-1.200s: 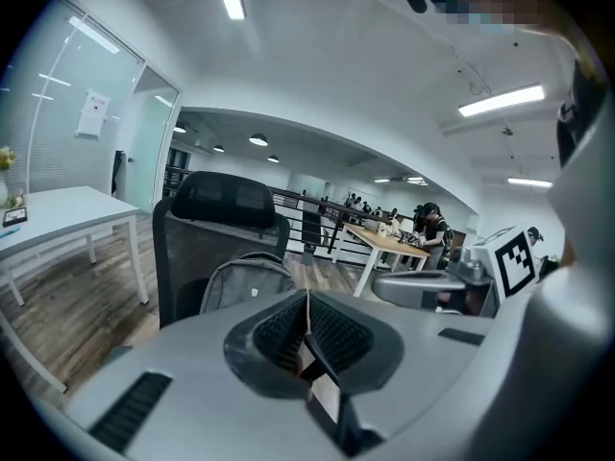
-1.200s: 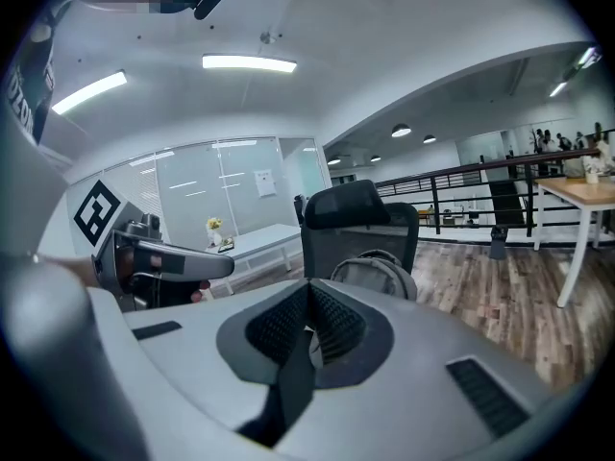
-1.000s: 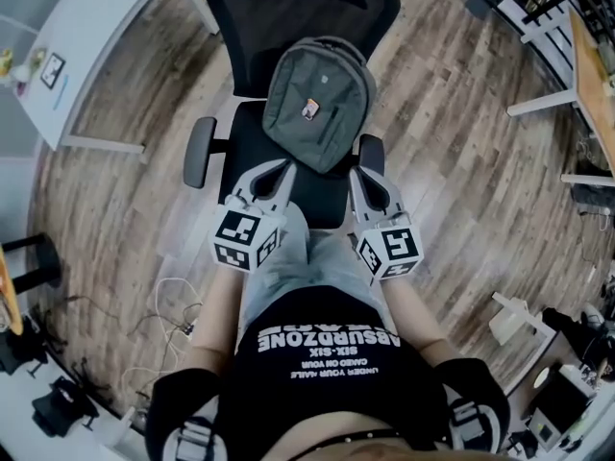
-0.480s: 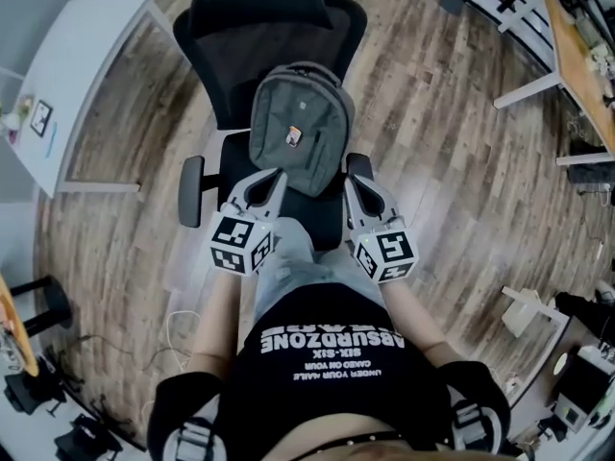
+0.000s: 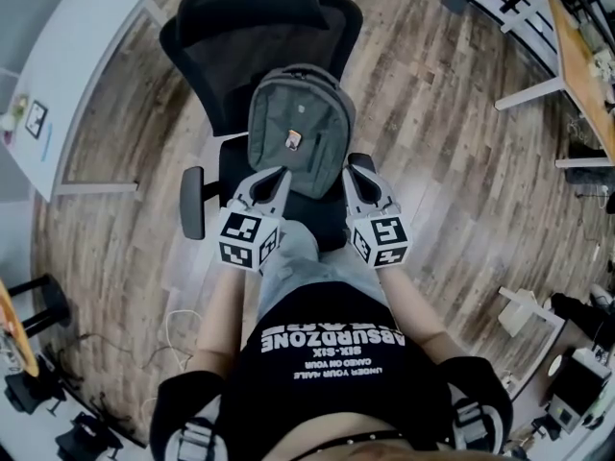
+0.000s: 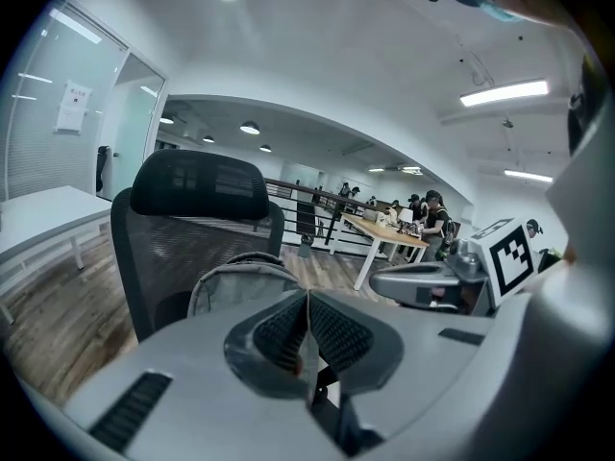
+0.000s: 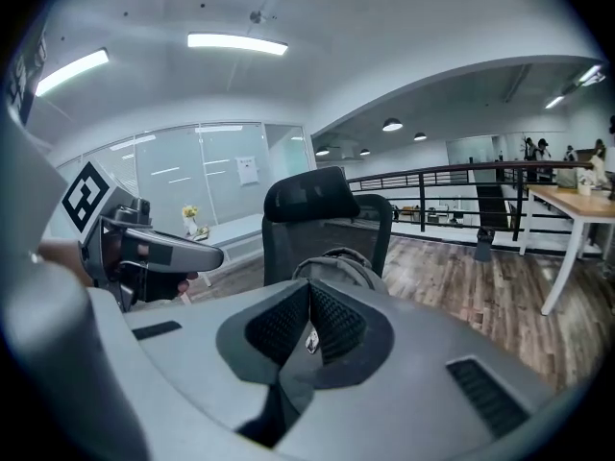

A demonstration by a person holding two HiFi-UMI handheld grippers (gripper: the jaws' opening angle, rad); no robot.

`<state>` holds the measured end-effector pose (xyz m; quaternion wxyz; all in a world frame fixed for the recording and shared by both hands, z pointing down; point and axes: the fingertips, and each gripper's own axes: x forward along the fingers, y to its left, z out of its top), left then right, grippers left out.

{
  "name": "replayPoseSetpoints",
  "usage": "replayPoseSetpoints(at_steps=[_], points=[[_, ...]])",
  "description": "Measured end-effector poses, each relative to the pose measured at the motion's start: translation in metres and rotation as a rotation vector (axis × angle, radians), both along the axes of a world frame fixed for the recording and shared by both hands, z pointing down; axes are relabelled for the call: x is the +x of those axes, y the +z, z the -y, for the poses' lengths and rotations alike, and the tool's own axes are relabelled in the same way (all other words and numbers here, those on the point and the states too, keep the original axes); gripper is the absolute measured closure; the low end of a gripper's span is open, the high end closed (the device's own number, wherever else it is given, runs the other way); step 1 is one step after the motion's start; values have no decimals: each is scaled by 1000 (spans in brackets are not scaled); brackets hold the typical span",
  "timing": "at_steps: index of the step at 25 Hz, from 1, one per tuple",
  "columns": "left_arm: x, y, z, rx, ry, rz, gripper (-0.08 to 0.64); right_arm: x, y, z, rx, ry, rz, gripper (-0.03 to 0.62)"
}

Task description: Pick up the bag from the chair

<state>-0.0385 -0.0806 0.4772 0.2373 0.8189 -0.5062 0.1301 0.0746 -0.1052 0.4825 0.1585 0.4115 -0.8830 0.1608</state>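
A grey backpack (image 5: 297,133) leans upright against the back of a black mesh office chair (image 5: 247,36), resting on its seat. My left gripper (image 5: 282,173) hovers at the bag's lower left corner, jaws shut and empty. My right gripper (image 5: 350,165) hovers at the bag's lower right corner, also shut with nothing in it. In the left gripper view the backpack (image 6: 231,281) rises just beyond the closed left gripper (image 6: 308,296). The right gripper view shows the backpack (image 7: 336,265) straight ahead of the closed right gripper (image 7: 310,286), with the chair (image 7: 317,200) behind.
A white table (image 5: 67,65) stands at the left, and a wooden desk (image 5: 581,65) with white legs at the right. Cables (image 5: 178,325) lie on the wood floor beside my left leg. The chair's armrest (image 5: 193,203) juts out left of my left gripper.
Both grippers have moved forward toward the bag and now flank its lower corners. The view has shifted, so chair and bag sit closer beneath me.
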Motion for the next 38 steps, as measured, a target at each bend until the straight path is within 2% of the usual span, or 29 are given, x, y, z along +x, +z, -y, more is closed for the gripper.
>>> replayPoseSetpoints(at_steps=[7, 13, 19, 23, 28, 29, 32, 34, 38], points=[[-30, 12, 18, -7, -32, 16, 537, -10, 20, 24, -22, 13, -49, 574], [-52, 23, 37, -36, -23, 14, 537, -16, 29, 42, -54, 37, -85, 574], [-59, 29, 69, -3, 39, -25, 537, -18, 34, 70, -66, 81, -96, 574], [-60, 41, 87, -5, 59, -15, 537, -18, 41, 79, -88, 104, -102, 574], [-64, 49, 106, 17, 37, 13, 535, -16, 54, 87, -130, 113, -108, 572], [-66, 49, 108, 26, 28, 23, 531, -15, 55, 87, -134, 113, -109, 572], [-70, 50, 115, 49, 5, 48, 450, -15, 58, 91, -146, 108, -105, 541], [-73, 53, 120, 52, -3, 67, 437, -15, 62, 93, -161, 104, -102, 505], [-81, 60, 129, 54, -11, 111, 413, -17, 67, 98, -175, 104, -109, 478]])
